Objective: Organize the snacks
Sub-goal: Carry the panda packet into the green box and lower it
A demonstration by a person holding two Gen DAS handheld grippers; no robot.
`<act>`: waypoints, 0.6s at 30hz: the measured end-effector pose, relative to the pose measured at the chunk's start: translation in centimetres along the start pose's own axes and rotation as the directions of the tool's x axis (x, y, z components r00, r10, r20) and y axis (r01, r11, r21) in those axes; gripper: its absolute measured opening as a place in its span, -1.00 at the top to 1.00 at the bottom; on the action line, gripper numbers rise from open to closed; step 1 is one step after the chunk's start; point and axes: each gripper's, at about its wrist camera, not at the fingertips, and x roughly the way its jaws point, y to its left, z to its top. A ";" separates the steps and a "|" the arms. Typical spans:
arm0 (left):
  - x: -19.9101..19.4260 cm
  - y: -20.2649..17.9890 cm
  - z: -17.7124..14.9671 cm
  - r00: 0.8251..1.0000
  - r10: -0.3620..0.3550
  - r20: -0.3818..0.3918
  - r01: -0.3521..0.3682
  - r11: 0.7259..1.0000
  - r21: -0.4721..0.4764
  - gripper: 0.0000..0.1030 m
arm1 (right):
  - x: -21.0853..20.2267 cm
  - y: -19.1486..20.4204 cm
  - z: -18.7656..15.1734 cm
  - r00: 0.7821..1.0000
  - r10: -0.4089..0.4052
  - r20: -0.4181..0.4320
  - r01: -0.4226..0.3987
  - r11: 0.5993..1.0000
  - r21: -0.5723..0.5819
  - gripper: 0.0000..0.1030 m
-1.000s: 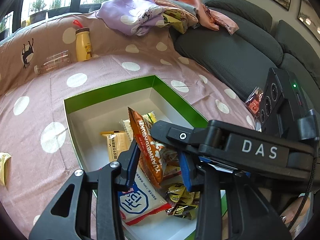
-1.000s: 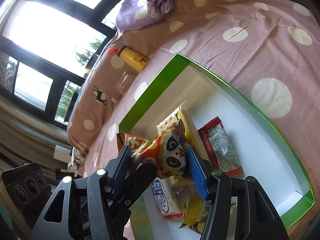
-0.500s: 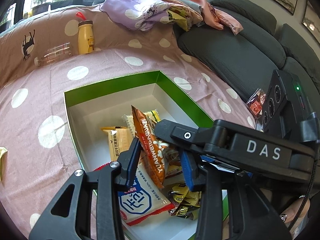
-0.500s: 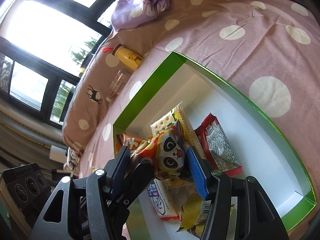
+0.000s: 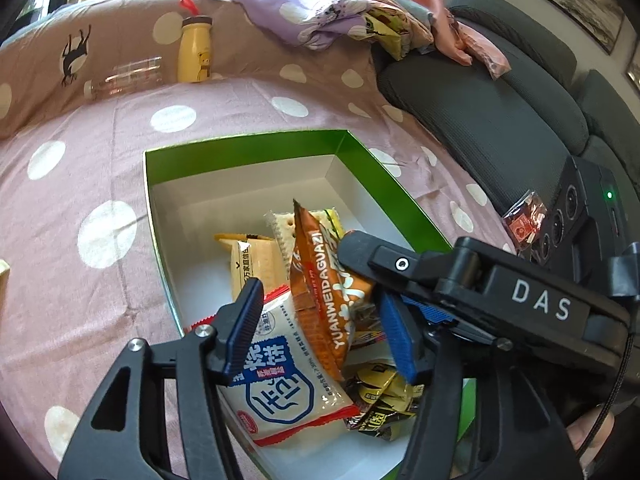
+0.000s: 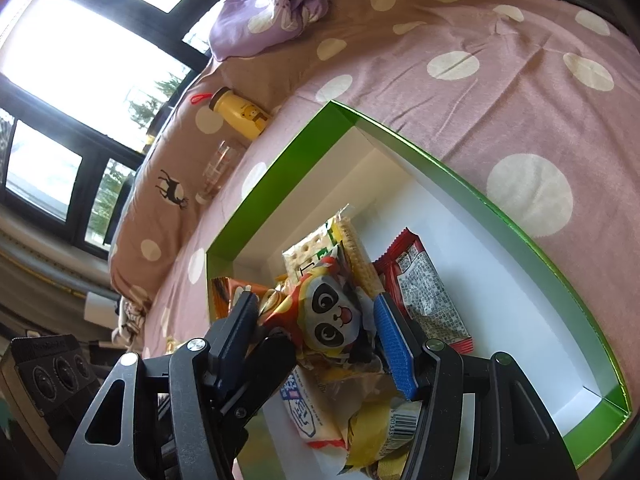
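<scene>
A green box with a white inside [image 5: 240, 148] [image 6: 472, 184] lies on the polka-dot cloth and holds several snack packets. My left gripper [image 5: 320, 332] is open over the box. An orange YUANWEIDAGUAZI packet [image 5: 320, 276] stands between its spread fingers, touching neither. My right gripper [image 6: 316, 336] is over the same box, its jaws close on either side of the orange panda packet [image 6: 328, 316]. Below lie a white-and-blue biscuit pack [image 5: 280, 384], cracker packs [image 5: 256, 260], a red packet [image 6: 424, 300] and yellow wrappers [image 5: 384, 400].
A yellow bottle [image 5: 194, 50] and a clear glass [image 5: 128, 76] lie at the cloth's far edge. Crumpled clothes [image 5: 340, 12] sit on the grey sofa [image 5: 500, 108]. A red packet [image 5: 524, 220] lies at the right. A pale wrapper [image 5: 3, 280] lies at the left.
My left gripper's fingers have spread apart and let go of the orange packet. Both views have shifted slightly nearer the box. The right gripper keeps its hold.
</scene>
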 end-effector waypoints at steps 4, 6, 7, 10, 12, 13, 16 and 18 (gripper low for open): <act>0.0 0.0 0.0 1.000 0.011 0.002 -0.011 1.000 -0.009 -0.26 | 0.0 0.0 0.0 1.000 -0.004 0.003 0.004 1.000 0.002 -0.17; 0.0 0.1 -0.1 0.999 0.034 0.007 -0.034 0.999 -0.018 -0.43 | 0.1 0.0 0.0 1.000 -0.001 0.004 0.001 1.000 0.007 -0.17; 0.0 0.1 -0.2 0.999 0.043 0.009 -0.043 0.999 -0.022 -0.44 | 0.1 0.0 0.0 1.000 -0.003 0.004 0.003 1.000 0.006 -0.17; -0.4 -0.1 -0.4 0.998 0.063 0.020 -0.063 0.998 -0.025 -0.44 | 0.1 0.3 -0.2 1.000 -0.023 0.011 0.023 1.000 -0.007 -0.23; -0.9 -0.4 -0.6 0.996 0.079 0.029 -0.078 0.997 -0.015 -0.38 | 0.0 0.7 -0.2 0.999 -0.037 0.023 0.037 0.999 -0.022 -0.23; -1.3 -0.4 -0.6 0.995 0.093 0.037 -0.093 0.996 -0.011 -0.38 | -0.1 0.8 -0.3 0.999 -0.044 0.029 0.045 0.999 -0.026 -0.23; -3.2 -0.4 -1.0 0.986 0.145 0.078 -0.146 0.989 -0.002 -0.38 | -0.8 1.2 -0.5 0.998 -0.032 0.048 0.033 0.999 -0.021 -0.23; -4.9 0.2 -1.3 0.982 0.147 0.116 -0.147 0.989 -0.014 -0.38 | -1.4 1.7 -0.8 0.997 -0.027 0.075 0.030 0.999 -0.038 -0.23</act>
